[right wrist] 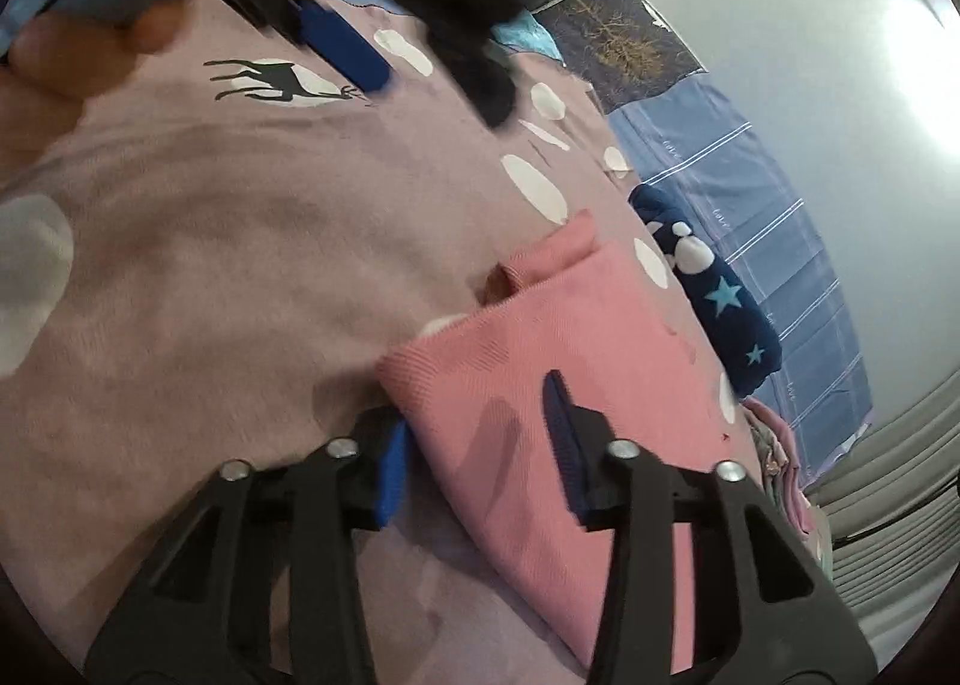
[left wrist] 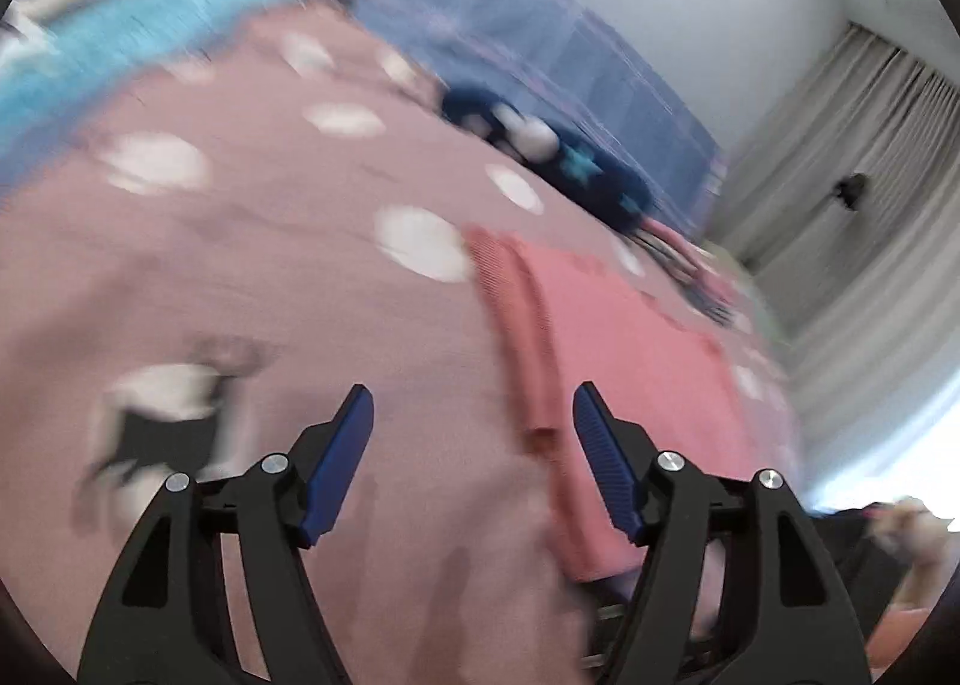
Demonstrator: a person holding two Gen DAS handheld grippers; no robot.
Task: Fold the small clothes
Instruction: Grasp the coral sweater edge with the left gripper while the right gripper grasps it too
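Note:
A folded pink ribbed garment [left wrist: 606,349] lies on a mauve bedspread [left wrist: 270,277] with white dots. My left gripper [left wrist: 474,415] is open and empty, just above the bedspread, with the garment's left edge by its right finger. In the right wrist view the same pink garment [right wrist: 540,349] lies flat. My right gripper [right wrist: 474,433] is open with its jaws astride the garment's near corner, left finger on the bedspread [right wrist: 240,265] side, right finger over the cloth. The left gripper [right wrist: 420,48] shows blurred at the top of that view.
A dark blue garment with stars [left wrist: 570,162] [right wrist: 720,295] lies beyond the pink one, beside a blue checked sheet [right wrist: 768,241]. More folded clothes [right wrist: 774,457] lie at the bed's right edge. A turquoise cloth [left wrist: 132,42] lies far left. Curtains [left wrist: 840,144] hang at the right.

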